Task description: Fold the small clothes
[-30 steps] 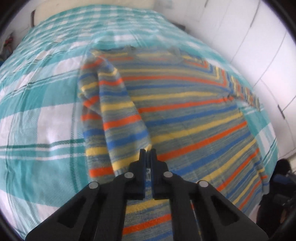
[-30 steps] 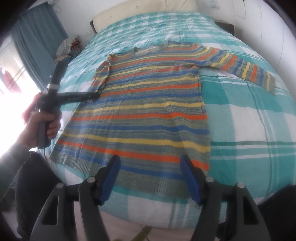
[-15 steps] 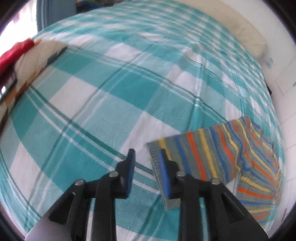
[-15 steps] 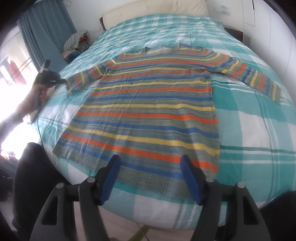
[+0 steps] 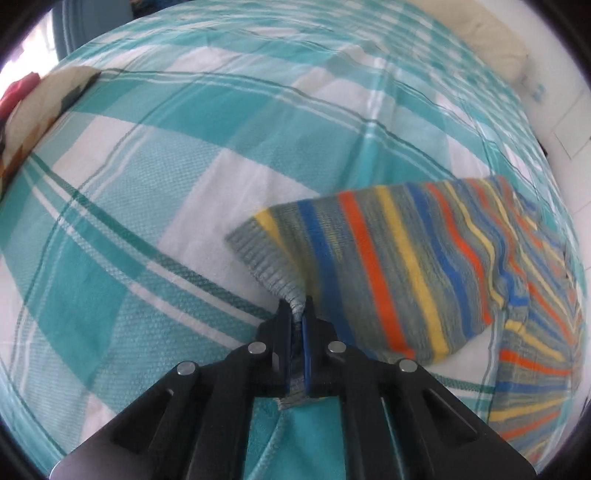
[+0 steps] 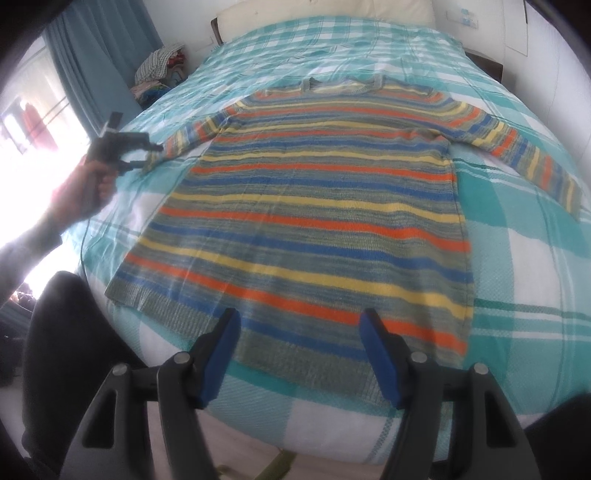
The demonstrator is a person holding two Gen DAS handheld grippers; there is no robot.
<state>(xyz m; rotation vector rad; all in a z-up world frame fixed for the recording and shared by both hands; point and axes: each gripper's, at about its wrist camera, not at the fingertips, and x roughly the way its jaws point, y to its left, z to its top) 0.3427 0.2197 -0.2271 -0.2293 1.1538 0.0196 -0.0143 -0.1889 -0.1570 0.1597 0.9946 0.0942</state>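
A striped knit sweater [image 6: 314, 206] in orange, blue, yellow and grey lies flat, face up, on the teal checked bedcover [image 6: 535, 277], both sleeves spread out. My left gripper [image 5: 295, 314] is shut on the grey ribbed cuff [image 5: 273, 266] of the sweater's left sleeve [image 5: 388, 266], which lifts slightly off the cover. In the right wrist view that left gripper [image 6: 147, 155] sits at the sleeve's end, held by a hand [image 6: 81, 192]. My right gripper [image 6: 300, 317] hovers open just above the sweater's hem, nothing between its fingers.
A pale pillow [image 6: 325, 11] lies at the head of the bed. A heap of clothes [image 6: 159, 70] and a blue curtain [image 6: 85, 55] stand left of the bed. The person's dark trouser leg [image 6: 66, 332] is at the bed's near left edge. White walls lie to the right.
The left sleeve, held folded over the body a second ago, now lies stretched out to the left. The left gripper opened beside the cuff, then shut on it. The right gripper drifted slightly.
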